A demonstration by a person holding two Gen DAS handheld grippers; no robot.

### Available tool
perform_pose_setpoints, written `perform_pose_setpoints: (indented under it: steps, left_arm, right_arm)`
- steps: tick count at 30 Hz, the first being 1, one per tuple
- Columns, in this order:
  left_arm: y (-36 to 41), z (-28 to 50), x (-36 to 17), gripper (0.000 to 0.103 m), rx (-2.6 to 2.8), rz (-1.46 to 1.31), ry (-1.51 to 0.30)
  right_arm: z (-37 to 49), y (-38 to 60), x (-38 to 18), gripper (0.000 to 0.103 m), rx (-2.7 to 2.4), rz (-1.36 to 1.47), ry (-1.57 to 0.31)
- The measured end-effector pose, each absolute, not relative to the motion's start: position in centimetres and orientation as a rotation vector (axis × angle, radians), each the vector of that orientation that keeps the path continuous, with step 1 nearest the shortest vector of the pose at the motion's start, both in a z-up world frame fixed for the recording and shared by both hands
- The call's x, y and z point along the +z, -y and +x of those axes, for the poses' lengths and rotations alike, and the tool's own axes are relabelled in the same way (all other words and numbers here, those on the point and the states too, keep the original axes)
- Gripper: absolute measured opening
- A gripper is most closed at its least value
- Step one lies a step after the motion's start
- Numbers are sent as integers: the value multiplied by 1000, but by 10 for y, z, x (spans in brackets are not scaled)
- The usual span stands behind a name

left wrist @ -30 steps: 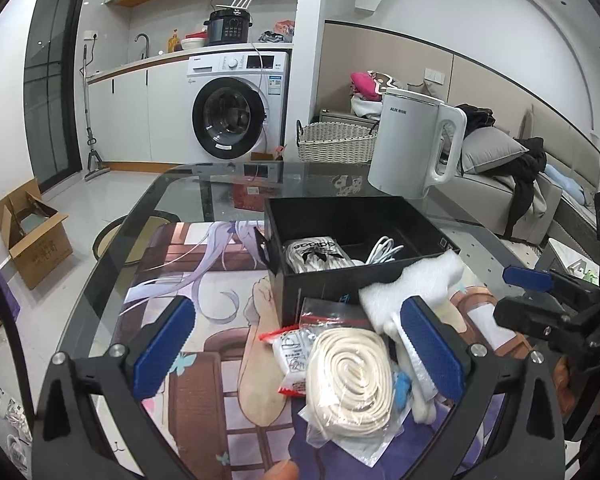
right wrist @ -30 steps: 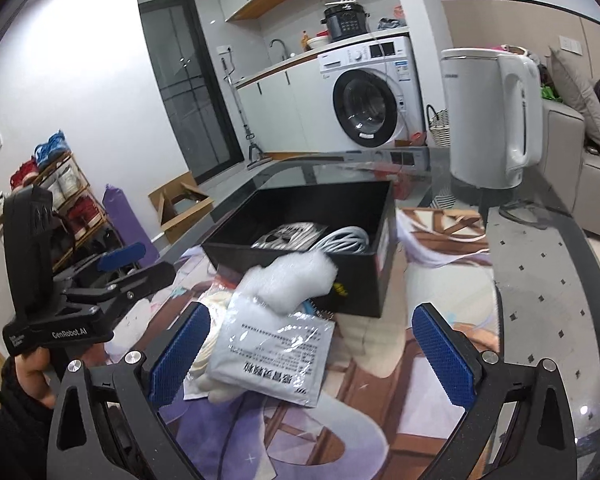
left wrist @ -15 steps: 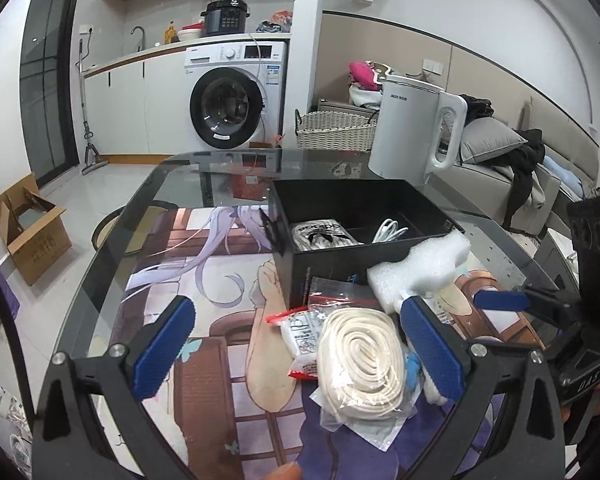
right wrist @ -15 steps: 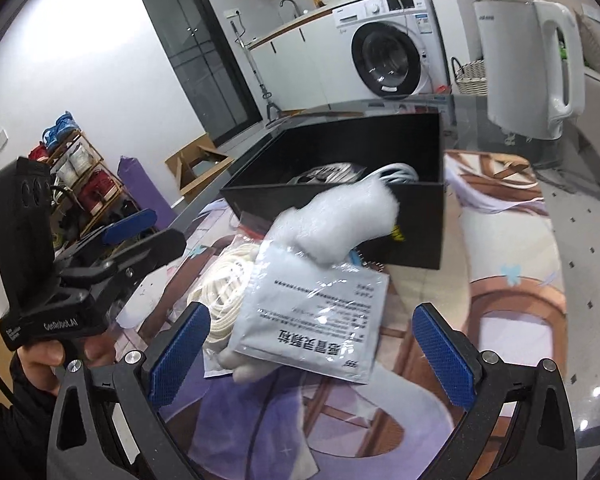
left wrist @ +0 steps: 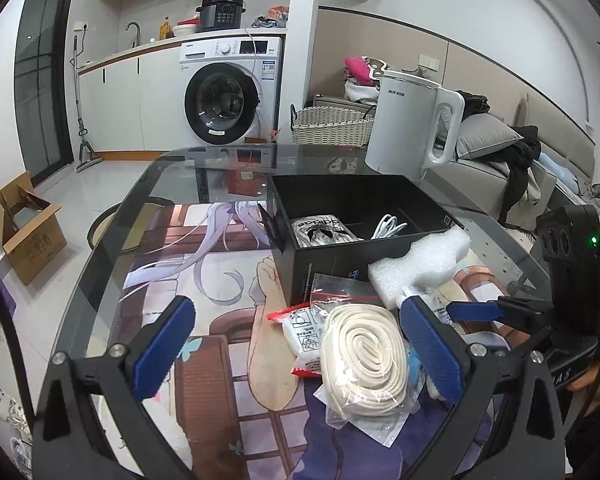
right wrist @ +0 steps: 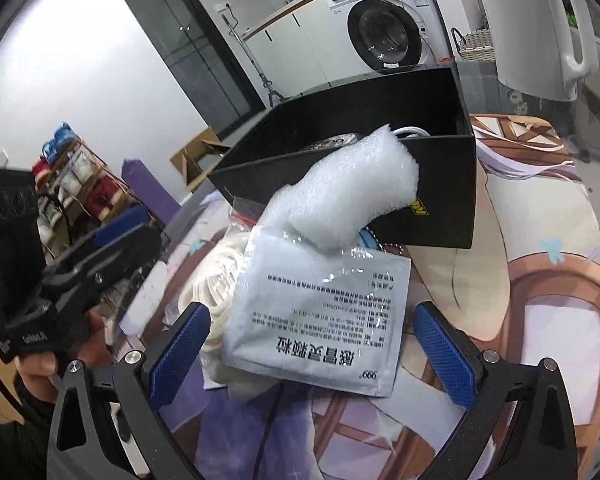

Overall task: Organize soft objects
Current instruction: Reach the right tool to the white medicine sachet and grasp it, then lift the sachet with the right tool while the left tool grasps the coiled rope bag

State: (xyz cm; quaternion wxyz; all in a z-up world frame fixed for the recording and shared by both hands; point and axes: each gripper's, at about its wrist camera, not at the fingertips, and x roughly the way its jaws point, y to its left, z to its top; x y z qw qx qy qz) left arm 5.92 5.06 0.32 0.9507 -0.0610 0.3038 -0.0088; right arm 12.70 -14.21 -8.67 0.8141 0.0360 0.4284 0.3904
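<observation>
Our right hand-held gripper has come closer than a moment ago, its jaws spread around the grey sachet, and the foam piece looms larger against the black box. Our left hand-held gripper stays spread over the coiled white rope on the surface.

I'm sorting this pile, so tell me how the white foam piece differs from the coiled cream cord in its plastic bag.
The white foam piece is a bare, bulky, porous block; the coiled cream cord is a flat spiral sealed in clear plastic. The foam leans up against the black box, while the cord lies flat nearer the left gripper. Both are pale, soft and still outside the box.
</observation>
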Motion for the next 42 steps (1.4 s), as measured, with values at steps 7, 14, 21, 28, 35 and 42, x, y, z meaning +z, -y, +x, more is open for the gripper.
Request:
perform_pose_setpoints:
  steps: [7, 14, 21, 28, 35, 42]
  left_arm:
    - [-48, 62, 0, 103, -27, -117, -631]
    - [-45, 61, 0, 103, -41, -109, -628]
    - [-48, 61, 0, 103, -28, -110, -631]
    - [-53, 61, 1, 103, -25, -122, -628]
    - [-51, 61, 0, 103, -32, -112, -631]
    - [-50, 61, -1, 103, -36, -114, -633]
  right_arm:
    - [133, 148, -87, 102, 844, 139, -926]
    - [133, 147, -86, 102, 876, 149, -939]
    - [125, 137, -86, 98, 863, 67, -916]
    - [128, 141, -88, 77, 829, 69, -919]
    - [130, 151, -88, 62, 848, 91, -933]
    - [122, 157, -79, 42, 852, 73, -912]
